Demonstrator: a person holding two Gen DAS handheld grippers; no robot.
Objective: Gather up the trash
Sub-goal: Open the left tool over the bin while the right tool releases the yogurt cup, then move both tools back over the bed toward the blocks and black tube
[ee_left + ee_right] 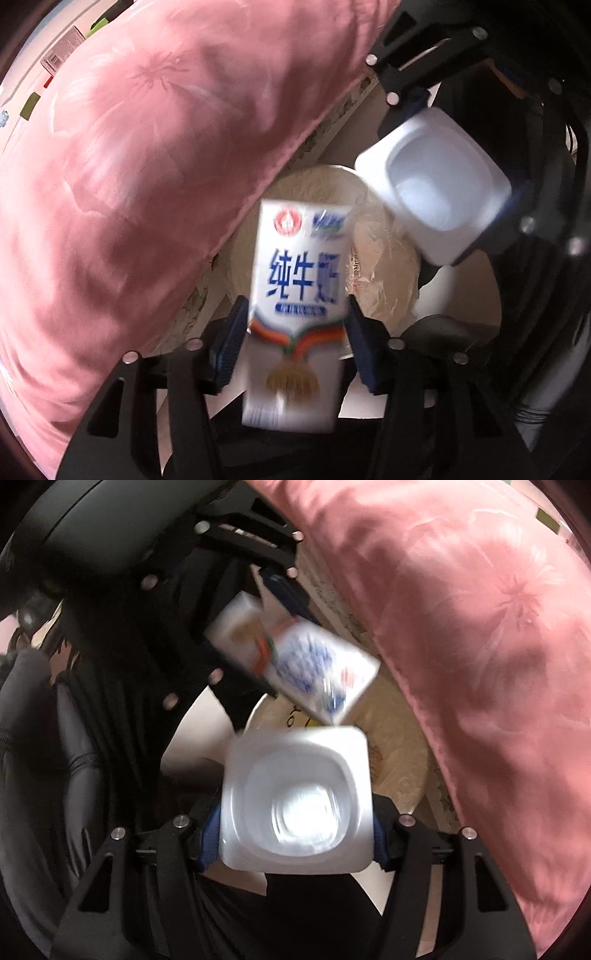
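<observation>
Nearest, the left hand-held gripper [295, 304]: pointing steeply down, blue pads standing just off the sides of the milk carton [295, 280], so released rather than clenched. Carton smeared while the fingers stay sharp, which suggests it is slipping free and dropping. Same story at the right hand-held gripper [295, 825]: white plastic cup [295, 805] sitting between parted pads, open mouth facing the camera, blurred, apparently let go as well.

Just beyond both items, the round trash bin [317, 181] with its pale crinkled liner [384, 266], directly below carton and cup. Likely step in hand: dropping both pieces of trash into the bin.

To do it well:
- Keep both jaws wide until each item falls clear of the pads; no squeezing again midway.
- Hold each tool centred over the bin mouth, not over the rim, since the cup hangs toward the right edge in the left wrist view.
- Mind the carton and cup, close together in the right wrist view; avoid knocking one off course with the other.

Farther left, a pink pillow [147, 184] bulging close to the bin's edge; stay off it so nothing bounces out onto the bedding.
</observation>
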